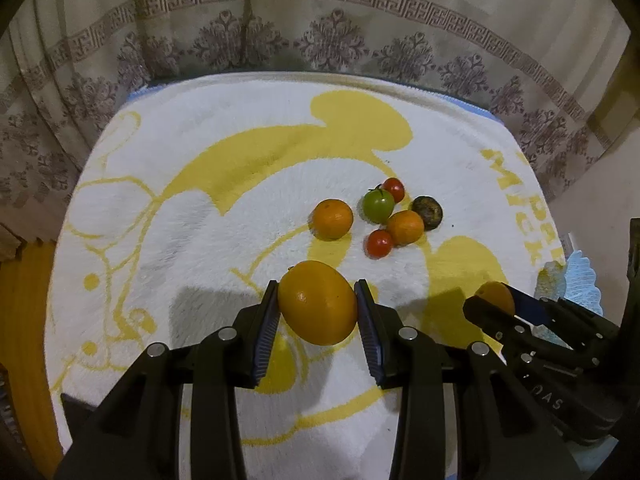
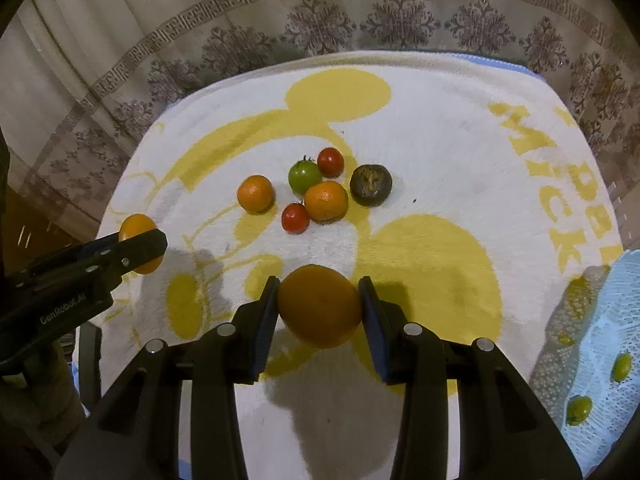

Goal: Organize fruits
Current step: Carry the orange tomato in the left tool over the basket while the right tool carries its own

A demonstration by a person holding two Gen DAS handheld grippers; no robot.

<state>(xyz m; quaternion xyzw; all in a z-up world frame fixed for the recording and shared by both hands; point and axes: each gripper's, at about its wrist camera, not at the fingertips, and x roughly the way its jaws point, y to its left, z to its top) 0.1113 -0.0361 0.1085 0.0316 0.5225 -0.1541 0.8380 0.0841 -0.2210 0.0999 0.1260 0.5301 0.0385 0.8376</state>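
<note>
Orange fruit in both claws. Left gripper (image 1: 316,304) is clamped on a large orange (image 1: 318,303), blue ribbed pads pressed to its two sides, fruit lifted above the towel (image 1: 200,184) with its shadow below. From the right wrist view the same left gripper (image 2: 138,246) comes in at left edge, black fingers across that orange (image 2: 136,228).

Right gripper (image 2: 320,306) is likewise closed around a second orange (image 2: 320,306), pads touching both flanks, held over the yellow print. In the left wrist view the right gripper (image 1: 494,304) sits at lower right, its orange (image 1: 494,294) partly hidden by the fingers.

Further out, a loose cluster lies mid-towel: small tangerine (image 2: 255,193) alone on the left, a bit apart from the rest. Second tangerine (image 2: 326,201) touches a green tomato (image 2: 304,176) behind it and a red cherry tomato (image 2: 295,218) at its front-left. Another red tomato (image 2: 330,162) sits just behind-right of the green one. Dark brownish fruit (image 2: 371,184) rests just right of the second tangerine; kind unclear.

Towel is white plush with a yellow cartoon-mouse print and yellow lettering along the right side. Light blue mesh cloth (image 2: 600,340) at right edge carries small yellow-green fruits (image 2: 579,410), blurry. Beige patterned curtain (image 2: 320,12) hangs behind the table.
</note>
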